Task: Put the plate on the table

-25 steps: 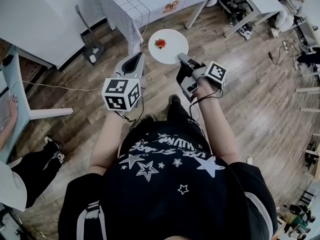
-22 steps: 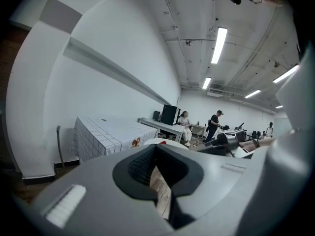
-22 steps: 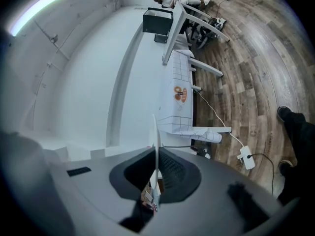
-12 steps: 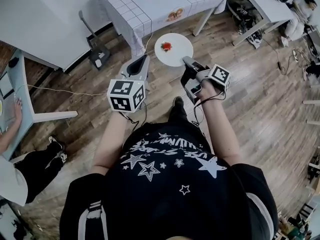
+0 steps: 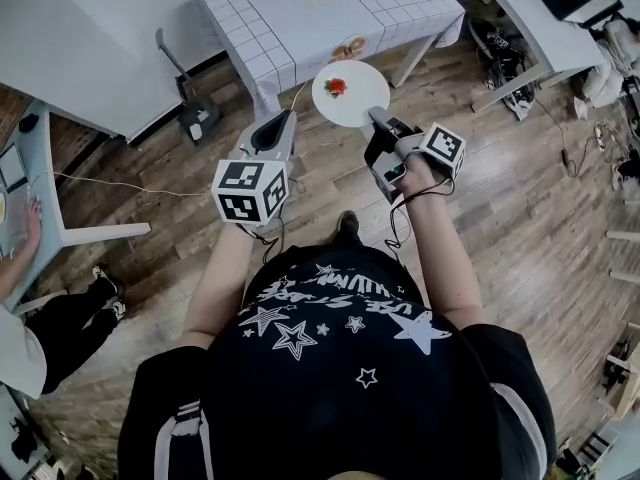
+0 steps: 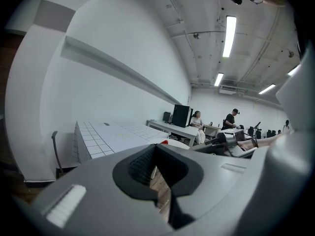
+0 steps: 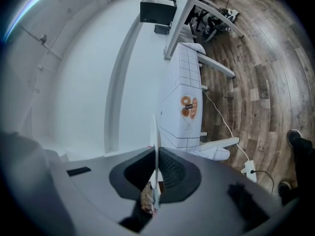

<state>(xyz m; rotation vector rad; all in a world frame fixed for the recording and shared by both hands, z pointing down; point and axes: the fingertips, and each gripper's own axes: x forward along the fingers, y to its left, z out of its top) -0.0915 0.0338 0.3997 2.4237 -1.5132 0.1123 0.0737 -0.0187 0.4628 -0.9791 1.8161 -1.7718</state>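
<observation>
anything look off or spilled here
Nothing spilled or broken. The one odd thing: the plate, with a red bit of food on it, is out over the floor, pinched at its rim by the right gripper alone.

Bare floor [image 5: 330, 173] leads to the gridded table [image 5: 300, 8]; a dark stand [image 5: 190, 103] flanks its left corner.
</observation>
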